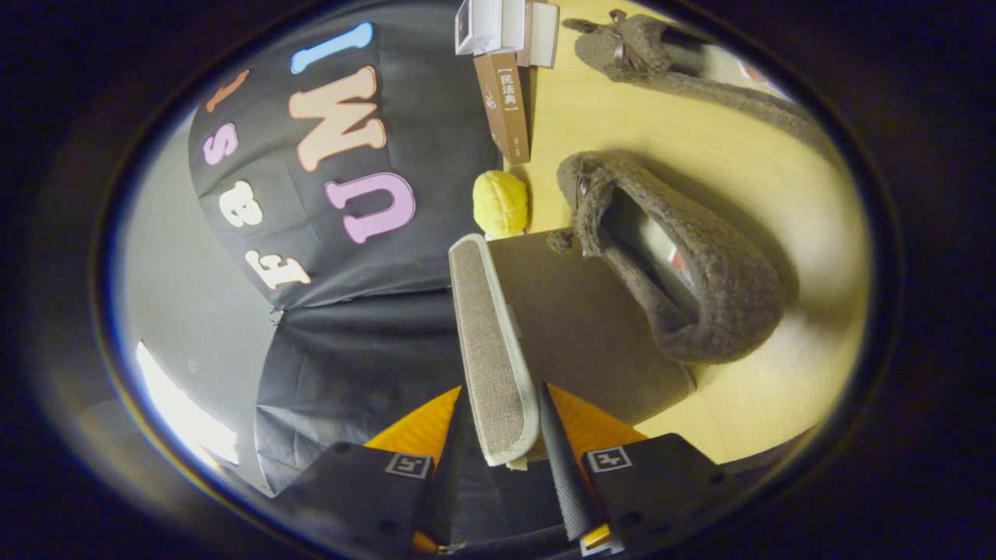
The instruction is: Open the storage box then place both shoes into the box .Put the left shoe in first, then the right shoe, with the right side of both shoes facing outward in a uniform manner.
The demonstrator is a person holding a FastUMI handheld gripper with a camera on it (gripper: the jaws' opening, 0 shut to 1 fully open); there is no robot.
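My gripper (pixel 503 393) is shut on the storage box lid (pixel 490 342), with both fingers pressing its beige woven rim. The lid's flat brown face (pixel 576 327) stretches away beyond the right finger. One fuzzy brown shoe (pixel 692 280) lies on the wooden table, right beside the lid's brown face and partly overlapping it, its opening turned toward me. The second fuzzy brown shoe (pixel 638 47) lies farther off on the table, beyond the first. The view is rolled on its side, so I cannot tell which shoe is left or right.
A yellow knobbly ball (pixel 500 204) sits just past the lid's far end. Beyond it are a brown book (pixel 506 101) and a white box (pixel 490 23). The wooden table (pixel 747 179) spreads around the shoes. The black cloth wall is on the other side.
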